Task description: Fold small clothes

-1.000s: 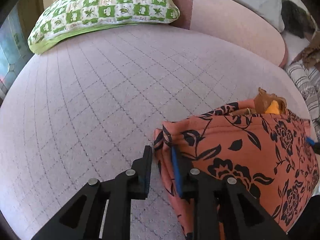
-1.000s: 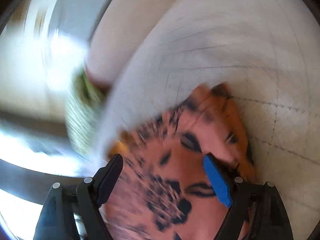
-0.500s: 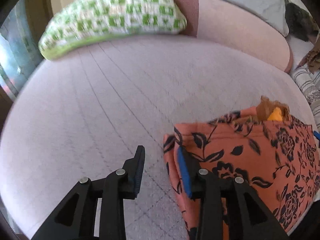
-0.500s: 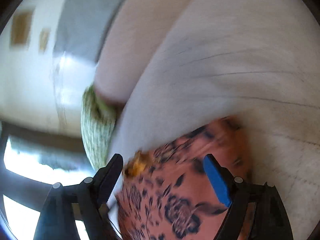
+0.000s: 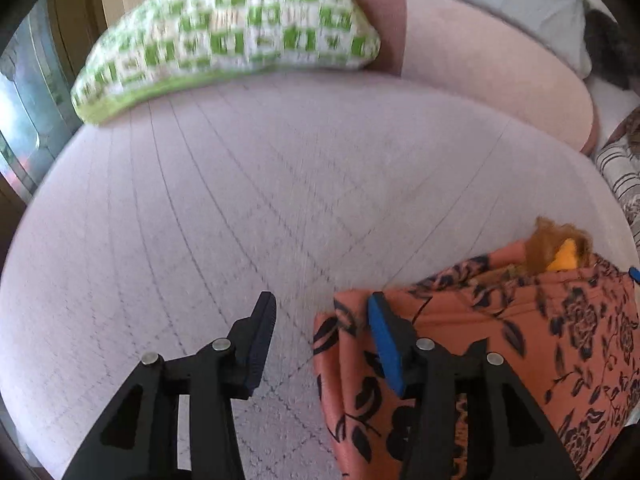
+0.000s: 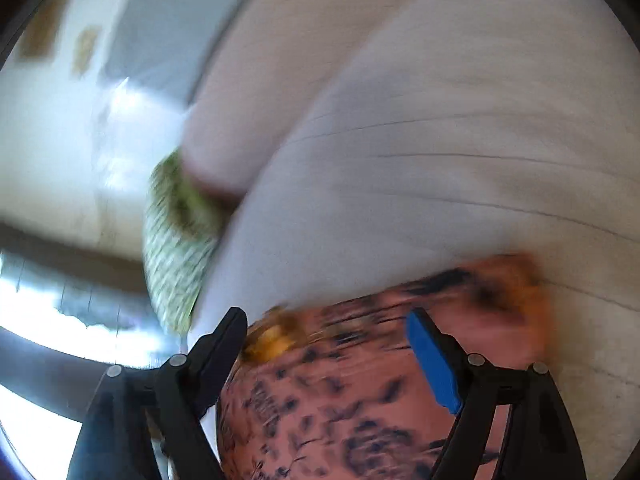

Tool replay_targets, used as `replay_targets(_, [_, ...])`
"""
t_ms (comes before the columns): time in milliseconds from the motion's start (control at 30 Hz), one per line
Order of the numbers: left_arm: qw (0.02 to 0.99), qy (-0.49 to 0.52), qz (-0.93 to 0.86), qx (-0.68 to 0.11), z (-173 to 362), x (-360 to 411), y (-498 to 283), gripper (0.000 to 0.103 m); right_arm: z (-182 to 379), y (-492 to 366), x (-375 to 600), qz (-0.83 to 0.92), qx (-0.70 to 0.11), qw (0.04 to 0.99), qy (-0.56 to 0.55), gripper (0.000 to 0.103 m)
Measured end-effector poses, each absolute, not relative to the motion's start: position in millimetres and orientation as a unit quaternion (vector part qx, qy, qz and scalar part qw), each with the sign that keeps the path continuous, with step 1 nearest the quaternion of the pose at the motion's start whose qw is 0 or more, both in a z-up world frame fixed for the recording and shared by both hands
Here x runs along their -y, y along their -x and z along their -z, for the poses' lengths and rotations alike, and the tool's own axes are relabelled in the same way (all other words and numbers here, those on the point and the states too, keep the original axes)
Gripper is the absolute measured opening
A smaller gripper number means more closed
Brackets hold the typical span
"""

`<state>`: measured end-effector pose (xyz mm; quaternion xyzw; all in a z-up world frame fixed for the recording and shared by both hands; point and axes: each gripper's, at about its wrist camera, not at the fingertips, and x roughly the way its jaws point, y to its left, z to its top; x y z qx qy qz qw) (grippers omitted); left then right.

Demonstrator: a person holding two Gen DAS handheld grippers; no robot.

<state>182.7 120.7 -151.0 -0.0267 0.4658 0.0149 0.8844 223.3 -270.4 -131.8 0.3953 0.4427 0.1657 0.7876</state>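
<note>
Your left gripper (image 5: 320, 316) is sitting wide open over the quilted pink bedspread (image 5: 248, 200) — nothing between the fingers. The orange floral garment (image 5: 500, 344) is lying on the bedspread at lower right, its left edge just under the blue-padded finger (image 5: 384, 344); whether they're touching, can't tell. Your right gripper (image 6: 326, 330) is also gaping wide, holding nothing — the garment (image 6: 360, 380) is showing between and beneath its fingers, badly blurred. A green-checked pillow (image 5: 224, 32) is resting at the far edge against a pink bolster (image 5: 480, 64).
</note>
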Motion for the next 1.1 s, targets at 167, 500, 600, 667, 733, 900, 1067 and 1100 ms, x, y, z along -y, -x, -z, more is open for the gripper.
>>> replay_targets(167, [0.904,0.023,0.021,-0.427,125,-99,-172,0.050,134,-251,181,-0.312,-0.489,0.714,-0.393,0.085])
replay_targets(500, [0.881,0.094,-0.019,-0.464,150,-120,-178,0.060,153,-238,192,-0.270,-0.458,0.699,-0.479,0.083])
replay_targets(600, [0.883,0.069,-0.030,-0.464,152,-122,-168,0.061,155,-212,235,-0.213,-0.453,0.742,-0.445,0.091])
replay_targets(667, [0.861,0.064,-0.030,-0.504,172,-125,-173,0.063,178,-217,267,-0.158,-0.465,0.737,-0.465,0.084])
replay_targets(733, [0.864,0.082,-0.042,-0.495,161,-133,-166,0.063,177,-206,287,-0.170,-0.435,0.711,-0.525,0.085])
replay_targets(900, [0.900,0.101,-0.029,-0.422,109,-136,-113,0.062,118,-140,303,-0.205,-0.380,0.750,-0.502,0.089])
replay_targets(1067, [0.908,0.083,0.006,-0.410,114,-120,-53,0.063,129,-45,315,-0.202,-0.408,0.756,-0.471,0.089])
replay_targets(1100, [0.908,0.079,0.010,-0.412,119,-115,-45,0.063,135,-28,315,-0.208,-0.412,0.750,-0.474,0.089])
